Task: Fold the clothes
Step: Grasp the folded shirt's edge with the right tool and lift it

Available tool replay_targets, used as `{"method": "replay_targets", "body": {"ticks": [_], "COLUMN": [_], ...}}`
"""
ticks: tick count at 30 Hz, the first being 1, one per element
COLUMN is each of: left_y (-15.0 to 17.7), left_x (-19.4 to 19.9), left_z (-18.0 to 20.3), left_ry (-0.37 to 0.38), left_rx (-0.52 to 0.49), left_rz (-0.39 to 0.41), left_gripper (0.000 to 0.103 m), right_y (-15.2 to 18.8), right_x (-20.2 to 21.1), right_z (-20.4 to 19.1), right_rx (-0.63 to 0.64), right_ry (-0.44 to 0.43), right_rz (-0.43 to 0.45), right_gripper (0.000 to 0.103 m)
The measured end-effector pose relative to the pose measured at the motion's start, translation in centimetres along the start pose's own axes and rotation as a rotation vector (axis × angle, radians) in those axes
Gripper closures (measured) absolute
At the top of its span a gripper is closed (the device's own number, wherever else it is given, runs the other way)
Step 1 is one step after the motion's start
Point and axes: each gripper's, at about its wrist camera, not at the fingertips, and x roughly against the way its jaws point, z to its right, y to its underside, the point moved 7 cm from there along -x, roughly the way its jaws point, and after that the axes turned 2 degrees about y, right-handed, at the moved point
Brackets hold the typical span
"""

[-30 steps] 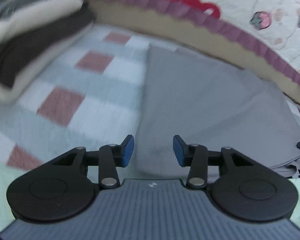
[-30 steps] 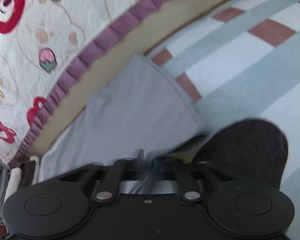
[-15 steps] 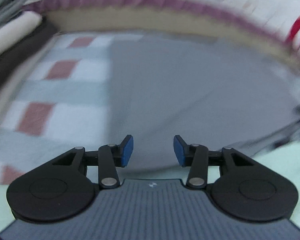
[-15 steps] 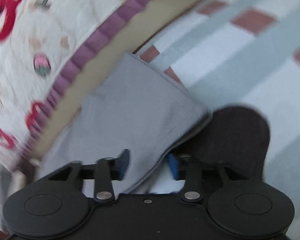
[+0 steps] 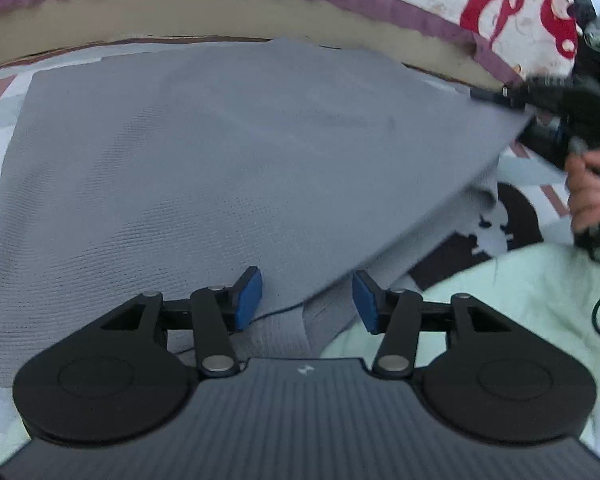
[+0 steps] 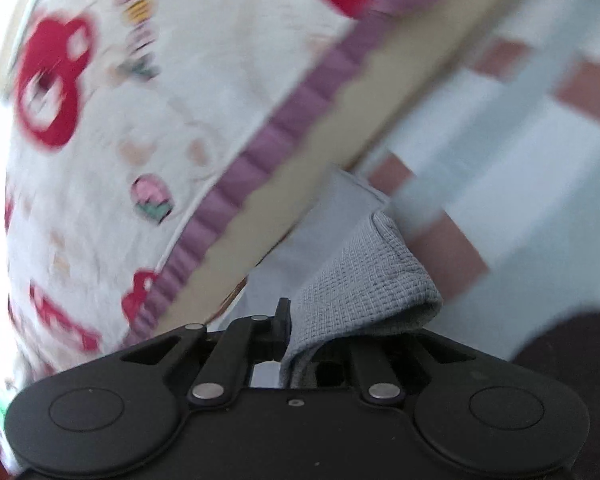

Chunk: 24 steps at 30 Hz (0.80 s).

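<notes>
A grey knit garment (image 5: 220, 140) lies spread on the checked blanket, and its right corner is lifted off the bed. My left gripper (image 5: 306, 300) hovers over the garment's near edge. Its blue pads (image 5: 247, 300) stand apart and are opening, with the cloth's edge between them but not pinched. At the far right of the left wrist view, my right gripper (image 5: 496, 94) holds that raised corner, with a hand (image 5: 588, 188) on its grip. In the right wrist view my right gripper (image 6: 304, 340) is closing on a bunched fold of the grey garment (image 6: 364, 272).
A white quilt with red figures and a purple frill (image 5: 380, 4) rises behind the garment. The blue, white and red checked blanket (image 6: 500, 160) lies underneath. A mint green cloth (image 5: 520, 280) and a black patch (image 5: 516, 216) sit at the near right.
My left gripper swung right across the garment, and the folded stack left its view. My right gripper opened around the garment's corner, then shut on it and raised it.
</notes>
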Motion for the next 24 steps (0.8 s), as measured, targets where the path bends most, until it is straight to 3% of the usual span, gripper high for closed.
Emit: {"method": "replay_targets", "body": {"ticks": [5,7,9,12,15,17,20,21,24], "left_y": [-0.2,-0.2,-0.2,-0.7,-0.5,0.2,3.1,3.6,3.5], "left_x": [0.4,1.1,2.8,7.7,9.6,9.8,7.6,7.3,7.5], "left_z": [-1.0,-1.4,-1.8,-4.2,-9.3,-12.6,-15.4,-15.8,-16.2], "left_ry": [0.032,0.092,0.193,0.258,0.206,0.164,0.061,0.050,0.067], "left_rx": [0.091,0.119,0.198,0.286,0.423,0.520,0.597,0.604,0.653], "left_rz": [-0.025,0.012,0.103,0.250,0.308,0.316,0.198,0.177,0.180], "left_gripper": [0.053,0.054,0.054,0.050,0.045,0.047,0.050,0.059,0.057], "right_y": [0.0,-0.1,0.5,3.9,11.3,15.8,22.4,23.6,24.0], "right_x": [-1.0,-1.8,-3.1,-6.3,-10.7,-12.6,-15.0,-15.1,-14.8], "right_z": [-2.4,-5.2,-10.9,-21.1,-26.8,-26.6,-25.5,-25.1,-24.1], "right_rx": [0.193,0.283,0.424,0.670,0.765,0.830,0.930,0.936,0.915], "right_ry": [0.041,0.019,-0.059,-0.204,-0.317,-0.292,-0.229,-0.222,-0.215], "right_rz": [-0.025,-0.034,-0.051,-0.127,-0.368,-0.462,-0.583,-0.595,-0.586], "right_gripper": [0.093,0.093,0.093,0.093,0.094,0.094,0.094,0.094,0.094]}}
